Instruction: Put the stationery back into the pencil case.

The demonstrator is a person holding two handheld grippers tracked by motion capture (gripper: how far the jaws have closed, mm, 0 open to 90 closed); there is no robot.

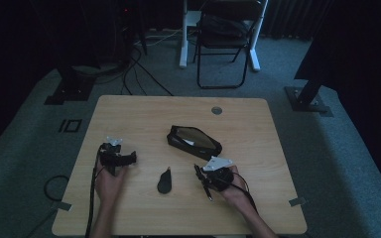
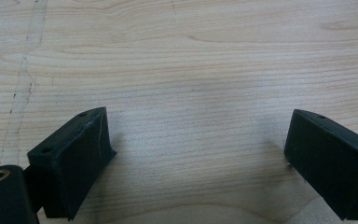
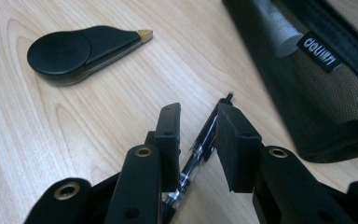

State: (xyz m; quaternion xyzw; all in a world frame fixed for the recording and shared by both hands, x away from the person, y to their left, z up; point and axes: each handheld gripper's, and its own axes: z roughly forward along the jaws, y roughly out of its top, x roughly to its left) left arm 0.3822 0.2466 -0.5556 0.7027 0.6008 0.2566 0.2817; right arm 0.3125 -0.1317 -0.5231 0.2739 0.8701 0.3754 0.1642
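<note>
A black pen (image 3: 205,140) lies on the wooden table (image 1: 144,114) between the jaws of my right gripper (image 3: 198,116), which stand narrowly apart around it; I see a gap at the left pad, so the gripper is open. In the high view this right gripper (image 1: 203,178) sits near the front right, with the pen (image 1: 207,191) under it. A black mesh pencil case (image 1: 194,140) lies just beyond it, unzipped, and shows close at the right (image 3: 317,84). A flat black teardrop-shaped tool (image 1: 164,181) with a yellow tip lies to the left (image 3: 79,53). My left gripper (image 1: 118,158) is open over bare wood (image 2: 200,140).
A round grommet (image 1: 217,110) sits near the table's far edge. Beyond the table stand a black folding chair (image 1: 225,39) and a white frame leg (image 1: 183,34). Cables (image 1: 134,69) run over the grey carpet at the back left.
</note>
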